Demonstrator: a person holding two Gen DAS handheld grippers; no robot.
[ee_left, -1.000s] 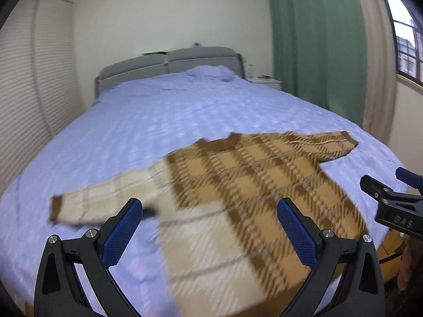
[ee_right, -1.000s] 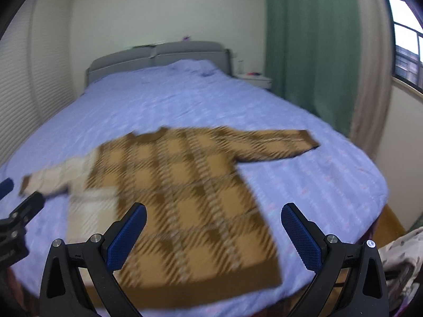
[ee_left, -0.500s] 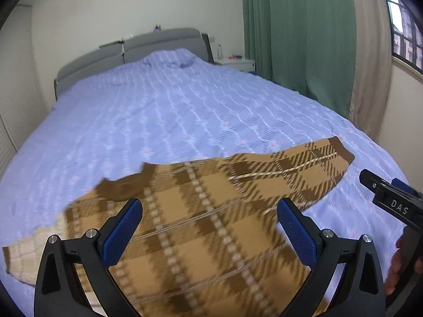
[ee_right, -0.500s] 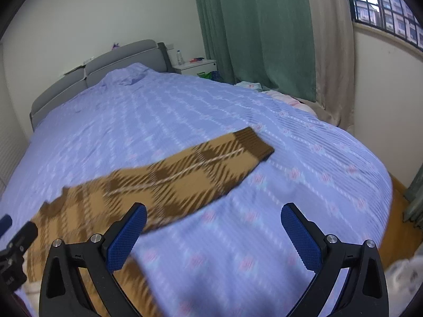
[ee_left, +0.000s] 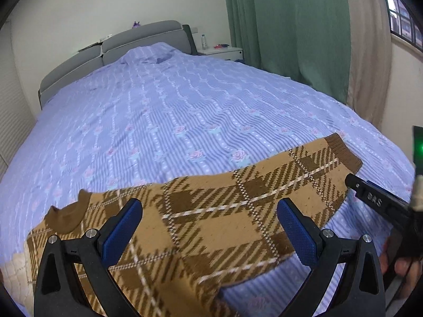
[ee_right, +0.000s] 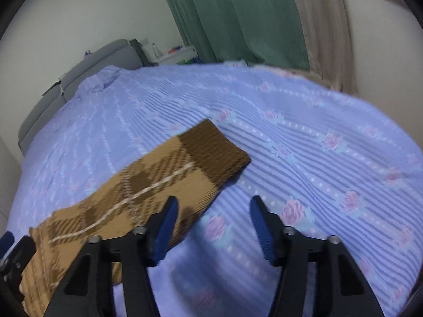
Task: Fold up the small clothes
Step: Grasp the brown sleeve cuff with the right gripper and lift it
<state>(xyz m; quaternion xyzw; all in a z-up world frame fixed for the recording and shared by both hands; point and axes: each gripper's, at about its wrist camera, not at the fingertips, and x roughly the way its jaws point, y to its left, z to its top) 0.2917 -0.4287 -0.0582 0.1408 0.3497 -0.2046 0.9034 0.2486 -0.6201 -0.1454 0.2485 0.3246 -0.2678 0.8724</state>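
Plaid sweater (ee_left: 201, 227) spread on a floral lilac bedspread (ee_left: 185, 111).
Green curtains (ee_left: 285, 31) behind; left gripper (ee_left: 208, 227) and right gripper (ee_right: 214, 224) both gape, empty.

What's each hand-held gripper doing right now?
Left hand-held gripper: open, empty, above the sweater.
Right hand-held gripper: open, empty, beside the sleeve cuff.

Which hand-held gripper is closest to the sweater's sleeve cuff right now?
The right hand-held gripper: the dark brown cuff lies just ahead of its open fingers. The left hand-held gripper hovers over the sweater's body.
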